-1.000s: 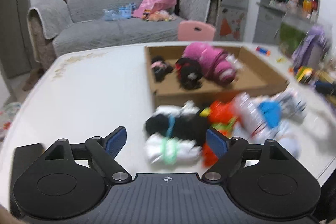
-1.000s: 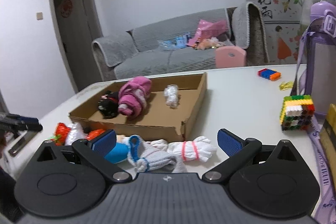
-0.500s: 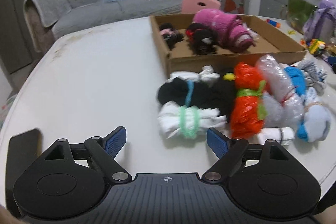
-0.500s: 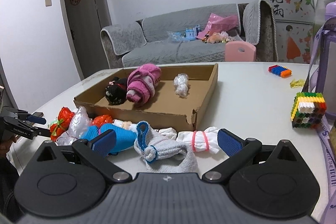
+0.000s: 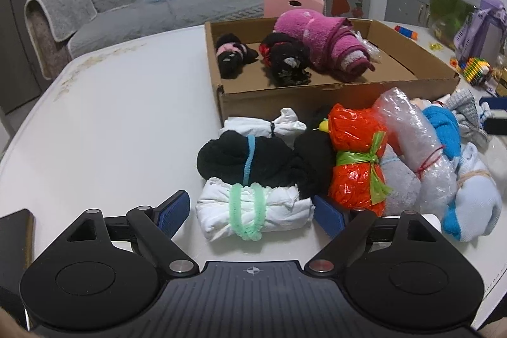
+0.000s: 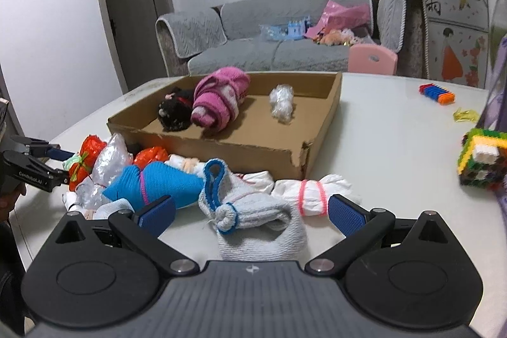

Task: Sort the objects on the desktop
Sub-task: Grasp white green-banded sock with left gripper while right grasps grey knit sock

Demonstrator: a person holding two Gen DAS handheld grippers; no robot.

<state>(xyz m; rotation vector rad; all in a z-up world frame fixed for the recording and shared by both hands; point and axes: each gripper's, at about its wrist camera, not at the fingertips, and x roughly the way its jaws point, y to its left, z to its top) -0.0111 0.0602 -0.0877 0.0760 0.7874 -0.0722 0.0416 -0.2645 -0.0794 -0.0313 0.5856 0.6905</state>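
Observation:
A pile of tied bundles lies on the white table in front of a cardboard box (image 5: 317, 97) (image 6: 221, 144). In the left wrist view my left gripper (image 5: 252, 213) stands open. A white bundle with a green tie (image 5: 253, 208) lies between its fingers, and neither pad touches it. Behind it are a black bundle (image 5: 244, 157) and an orange bag bundle (image 5: 355, 154). My right gripper (image 6: 252, 215) is open around a grey sock with blue trim (image 6: 253, 211). A blue bundle (image 6: 155, 182) and a white bundle with a pink tie (image 6: 310, 192) flank the sock. The box holds a pink roll (image 6: 218, 100) and black bundles.
A coloured block cube (image 6: 481, 160), an orange and blue toy (image 6: 437, 93) and a purple bottle (image 5: 481, 30) stand on the table's right side. A dark flat object (image 5: 12, 239) lies at the near left edge. A pink chair (image 6: 372, 59) and a grey sofa are beyond the table.
Both grippers have sunk toward the pile, which now looks larger. The white green-tied bundle now lies between the left fingers, the grey sock between the right fingers. Both stay open.

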